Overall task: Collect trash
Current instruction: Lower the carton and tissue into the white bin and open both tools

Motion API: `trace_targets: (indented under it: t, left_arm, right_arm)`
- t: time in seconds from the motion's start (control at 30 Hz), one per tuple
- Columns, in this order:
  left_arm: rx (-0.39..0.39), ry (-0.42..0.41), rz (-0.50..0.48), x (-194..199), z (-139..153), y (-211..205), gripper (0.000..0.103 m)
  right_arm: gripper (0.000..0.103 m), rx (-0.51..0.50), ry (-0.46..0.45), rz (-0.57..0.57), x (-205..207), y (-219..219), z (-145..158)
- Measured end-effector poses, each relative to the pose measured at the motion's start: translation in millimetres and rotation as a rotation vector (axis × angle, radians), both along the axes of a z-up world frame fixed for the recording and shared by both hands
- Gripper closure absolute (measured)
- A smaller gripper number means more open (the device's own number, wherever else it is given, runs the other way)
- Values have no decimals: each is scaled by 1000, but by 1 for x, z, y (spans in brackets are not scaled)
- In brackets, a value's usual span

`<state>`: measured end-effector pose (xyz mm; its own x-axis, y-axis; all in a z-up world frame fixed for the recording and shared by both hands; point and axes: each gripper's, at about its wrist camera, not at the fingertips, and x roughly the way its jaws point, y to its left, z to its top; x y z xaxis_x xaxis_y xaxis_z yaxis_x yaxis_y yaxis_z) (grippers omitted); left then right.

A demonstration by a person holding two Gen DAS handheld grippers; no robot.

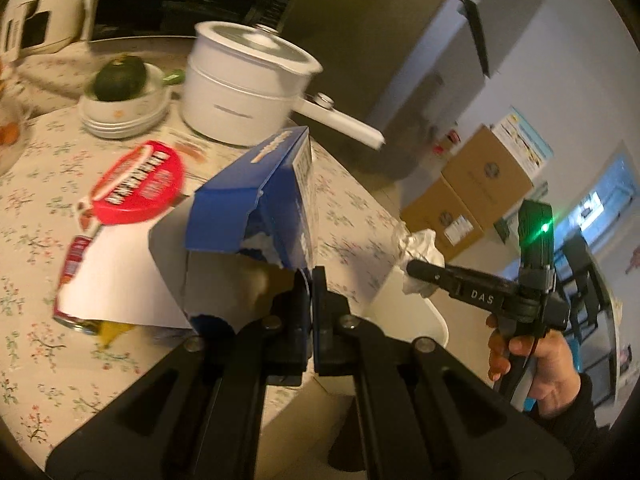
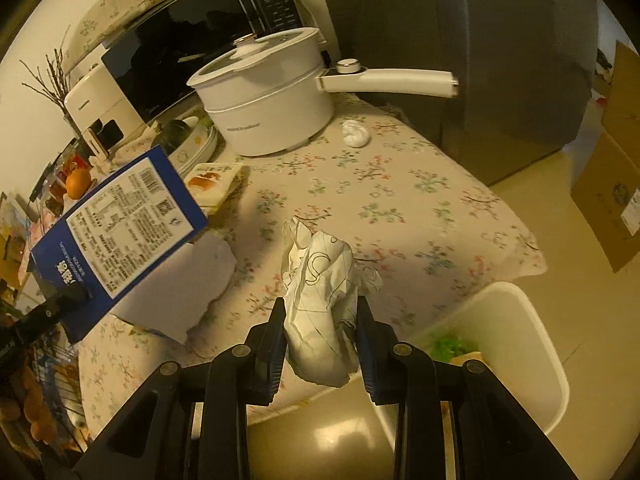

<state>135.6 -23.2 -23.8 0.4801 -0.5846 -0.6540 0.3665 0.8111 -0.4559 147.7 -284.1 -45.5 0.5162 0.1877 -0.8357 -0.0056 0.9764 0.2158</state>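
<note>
left gripper pinching torn blue carton | right gripper clamping crumpled paper

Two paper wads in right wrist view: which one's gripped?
The big crumpled wad with pen lines, between the right gripper's fingers. The small plain white wad lies on the table beside the pot.

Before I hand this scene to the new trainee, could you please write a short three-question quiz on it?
1. True or false: the left gripper holds a torn blue carton.
2. What does the right gripper hold? A) an orange B) crumpled white paper C) a spoon
3. Fill in: a small white wad lies on the tablecloth beside the white ___.

Key: 1 true; 2 B; 3 pot.
</note>
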Motion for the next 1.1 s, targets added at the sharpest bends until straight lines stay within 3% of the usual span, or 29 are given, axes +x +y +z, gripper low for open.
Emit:
trace_targets:
  t: [0.8, 1.1]
  left_arm:
    - [147, 60, -362, -43, -36, -149, 101]
    - [225, 94, -437, -54, -63, -190, 101]
  right_arm:
    - [70, -48, 99, -173, -66, -127, -30]
    - [69, -52, 136, -216, -85, -156, -42]
